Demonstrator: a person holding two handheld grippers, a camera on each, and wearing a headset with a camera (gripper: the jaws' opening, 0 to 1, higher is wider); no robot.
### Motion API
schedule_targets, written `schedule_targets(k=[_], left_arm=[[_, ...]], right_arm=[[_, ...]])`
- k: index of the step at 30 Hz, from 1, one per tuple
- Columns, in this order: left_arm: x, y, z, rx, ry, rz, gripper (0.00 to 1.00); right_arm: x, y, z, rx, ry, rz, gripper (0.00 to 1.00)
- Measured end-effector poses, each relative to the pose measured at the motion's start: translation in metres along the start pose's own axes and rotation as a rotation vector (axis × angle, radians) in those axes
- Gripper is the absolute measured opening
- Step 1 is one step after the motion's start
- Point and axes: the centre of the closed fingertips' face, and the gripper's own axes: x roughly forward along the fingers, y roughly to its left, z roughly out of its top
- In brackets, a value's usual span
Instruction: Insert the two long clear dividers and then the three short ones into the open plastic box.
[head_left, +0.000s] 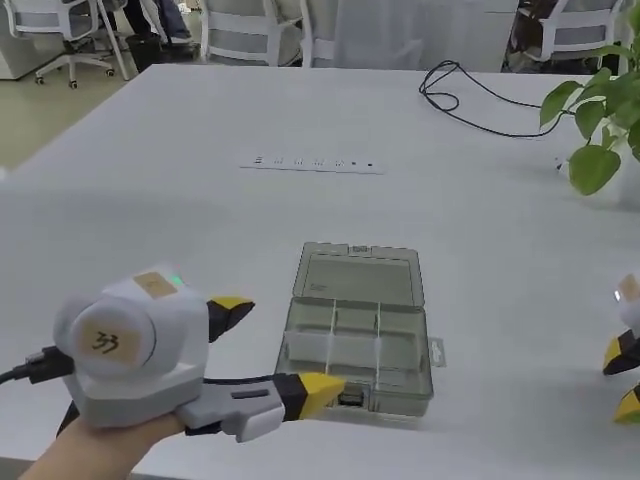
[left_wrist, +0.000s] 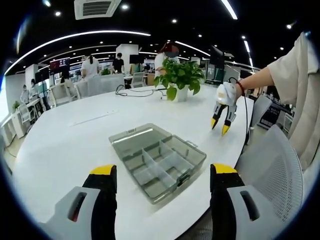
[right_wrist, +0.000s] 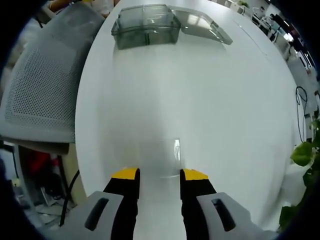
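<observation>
Left tool (head_left: 280, 345) spread wide beside the box (head_left: 400, 395); right tool (right_wrist: 159, 174) half-parted, clear divider (right_wrist: 167, 157) lying just ahead on counter (right_wrist: 210, 90).

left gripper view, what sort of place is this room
Most likely an open-plan office: a big white table with wheeled office chairs beyond it, strip ceiling lights and an air vent overhead, and a potted plant.
</observation>
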Motion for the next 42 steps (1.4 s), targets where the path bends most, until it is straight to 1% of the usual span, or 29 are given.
schedule_targets(k=[3, 5, 8, 12, 18, 22, 24, 25, 27, 28, 30, 33, 34, 35, 38, 39, 42], left_arm=[[-0.001, 0.002, 0.001, -0.001, -0.005, 0.002, 0.77], [-0.001, 0.003, 0.001, -0.002, -0.005, 0.005, 0.77], [-0.002, 0.004, 0.003, 0.002, -0.010, 0.007, 0.76], [-0.004, 0.003, 0.006, 0.008, -0.015, 0.004, 0.76], [-0.005, 0.001, 0.006, 0.007, -0.019, -0.010, 0.74], [-0.006, -0.001, 0.008, 0.005, -0.029, -0.021, 0.71], [-0.007, -0.001, 0.008, -0.001, -0.033, -0.024, 0.71], [-0.007, -0.002, 0.008, -0.005, -0.033, -0.026, 0.71], [-0.008, -0.002, 0.008, -0.017, -0.034, -0.030, 0.69], [-0.008, -0.002, 0.008, -0.023, -0.034, -0.031, 0.68], [-0.009, -0.003, 0.008, -0.040, -0.038, -0.037, 0.67], [-0.009, -0.003, 0.008, -0.067, -0.035, -0.042, 0.64], [-0.009, -0.003, 0.008, -0.071, -0.036, -0.042, 0.63], [-0.009, -0.002, 0.009, -0.080, -0.040, -0.043, 0.62], [-0.008, -0.004, 0.011, -0.113, -0.050, -0.054, 0.60], [-0.008, -0.005, 0.013, -0.119, -0.054, -0.059, 0.59], [-0.008, -0.007, 0.015, -0.133, -0.066, -0.068, 0.57]], right_arm=[[0.000, 0.000, 0.000, 0.007, -0.009, -0.002, 0.33], [0.000, -0.001, 0.000, 0.028, -0.022, -0.010, 0.33], [0.000, -0.001, 0.000, 0.030, -0.024, -0.022, 0.32], [-0.003, -0.006, 0.002, 0.015, -0.028, -0.080, 0.32], [-0.015, -0.012, 0.021, -0.006, -0.075, -0.165, 0.32], [-0.029, -0.015, 0.044, -0.043, -0.123, -0.235, 0.32], [-0.035, -0.015, 0.054, -0.059, -0.140, -0.258, 0.32], [-0.037, -0.016, 0.056, -0.061, -0.144, -0.264, 0.32], [-0.043, -0.016, 0.068, -0.078, -0.169, -0.285, 0.32], [-0.045, -0.016, 0.073, -0.082, -0.180, -0.293, 0.32], [-0.044, -0.019, 0.080, -0.099, -0.204, -0.316, 0.32], [-0.053, -0.016, 0.103, -0.130, -0.243, -0.352, 0.32], [-0.055, -0.015, 0.109, -0.136, -0.253, -0.354, 0.32], [-0.058, -0.013, 0.118, -0.146, -0.272, -0.361, 0.32], [-0.062, -0.014, 0.135, -0.165, -0.310, -0.382, 0.32], [-0.065, -0.012, 0.144, -0.172, -0.324, -0.391, 0.32], [-0.068, -0.011, 0.158, -0.192, -0.353, -0.400, 0.32]])
